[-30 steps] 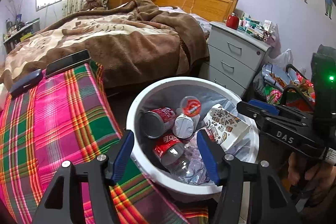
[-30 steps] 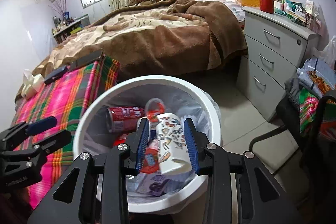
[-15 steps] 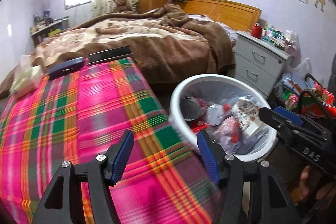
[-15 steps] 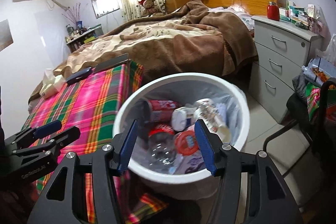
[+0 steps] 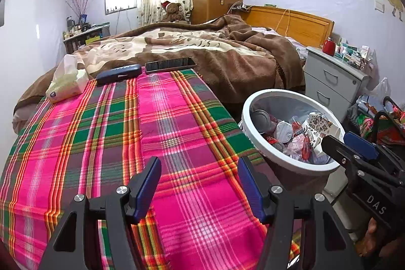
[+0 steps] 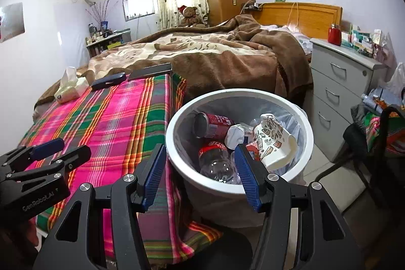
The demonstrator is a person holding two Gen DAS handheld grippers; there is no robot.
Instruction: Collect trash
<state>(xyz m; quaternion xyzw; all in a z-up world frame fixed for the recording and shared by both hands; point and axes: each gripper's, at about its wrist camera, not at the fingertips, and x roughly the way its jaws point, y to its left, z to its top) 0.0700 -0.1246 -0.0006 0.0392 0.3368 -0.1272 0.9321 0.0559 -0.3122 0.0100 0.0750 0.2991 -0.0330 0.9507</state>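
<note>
Beside the white bin [image 6: 177, 163], nearest us, our right gripper [image 6: 200, 176] hung with jaws spread and nothing between them; they had just been opening. Left of the bin, our left gripper [image 5: 200, 190] stood half open, also bare, over the plaid cloth [image 5: 106, 133]. Inside the bin lay the can [image 6: 212, 124], bottle [image 6: 215, 161] and paper cup [image 6: 274, 143]. Beyond the bin, we judged the cloth held no obvious trash, so a slow sweep would have served best.
</note>
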